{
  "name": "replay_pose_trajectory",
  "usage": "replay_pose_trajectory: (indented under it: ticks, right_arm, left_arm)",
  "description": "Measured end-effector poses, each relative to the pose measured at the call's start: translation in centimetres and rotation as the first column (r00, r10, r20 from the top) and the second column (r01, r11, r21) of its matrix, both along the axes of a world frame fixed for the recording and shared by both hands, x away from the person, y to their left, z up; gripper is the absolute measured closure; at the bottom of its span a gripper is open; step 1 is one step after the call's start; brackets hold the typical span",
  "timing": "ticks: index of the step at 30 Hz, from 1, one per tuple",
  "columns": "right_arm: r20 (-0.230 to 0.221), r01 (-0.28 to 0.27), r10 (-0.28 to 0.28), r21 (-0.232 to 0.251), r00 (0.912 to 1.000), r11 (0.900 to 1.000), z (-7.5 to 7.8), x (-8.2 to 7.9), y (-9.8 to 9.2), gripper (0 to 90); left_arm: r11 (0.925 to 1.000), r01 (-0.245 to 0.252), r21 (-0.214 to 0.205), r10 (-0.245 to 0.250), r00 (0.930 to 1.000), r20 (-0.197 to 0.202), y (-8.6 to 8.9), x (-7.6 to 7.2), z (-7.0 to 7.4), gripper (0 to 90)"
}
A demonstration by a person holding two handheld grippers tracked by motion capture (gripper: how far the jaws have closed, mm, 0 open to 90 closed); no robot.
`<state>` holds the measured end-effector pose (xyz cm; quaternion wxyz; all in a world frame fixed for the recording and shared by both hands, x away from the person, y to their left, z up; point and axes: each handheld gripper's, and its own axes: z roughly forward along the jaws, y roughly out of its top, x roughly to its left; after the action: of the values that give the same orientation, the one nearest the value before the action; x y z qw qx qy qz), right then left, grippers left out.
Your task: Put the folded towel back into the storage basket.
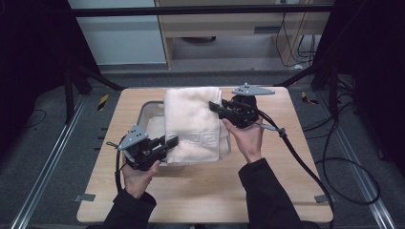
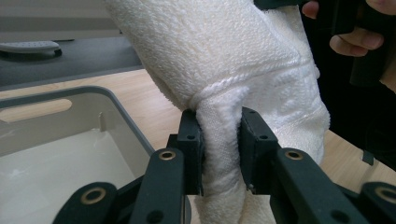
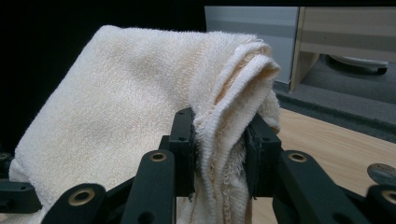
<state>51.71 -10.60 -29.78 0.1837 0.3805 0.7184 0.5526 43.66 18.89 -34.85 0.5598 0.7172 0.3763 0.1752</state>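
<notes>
Both grippers (left [image 1: 171,141], right [image 1: 213,106]) clamped on towel [image 1: 191,121], seemingly above bin [image 1: 145,114]

Light wood table [image 1: 200,191] w/ grey plastic bin [image 1: 147,110] on it.

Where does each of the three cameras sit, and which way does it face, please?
High view: above the person's side, facing forward and down; both forearms, left gripper, right gripper.
Left gripper view: looks along its jaws, clamped on the towel over the grey bin.
Right gripper view: looks along its jaws, clamped on the towel's folded edge.
All share the towel.
</notes>
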Motion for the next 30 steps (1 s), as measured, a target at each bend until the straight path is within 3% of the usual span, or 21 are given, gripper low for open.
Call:
replay_pose_trajectory:
  ticks: [20,30]
  right_arm:
    - [0.026,-0.009,0.009,-0.007,0.9996,0.9999,1.0,1.7,4.3,68.5]
    - [0.02,-0.015,0.016,-0.019,0.9997,0.9997,1.0,2.8,6.4,68.6]
  left_arm:
    - [0.9959,-0.087,-0.025,0.087,0.9962,0.009,3.4,0.6,0.9,71.7]
    - [0.992,-0.126,-0.01,0.126,0.992,0.0,4.9,1.1,1.0,71.6]
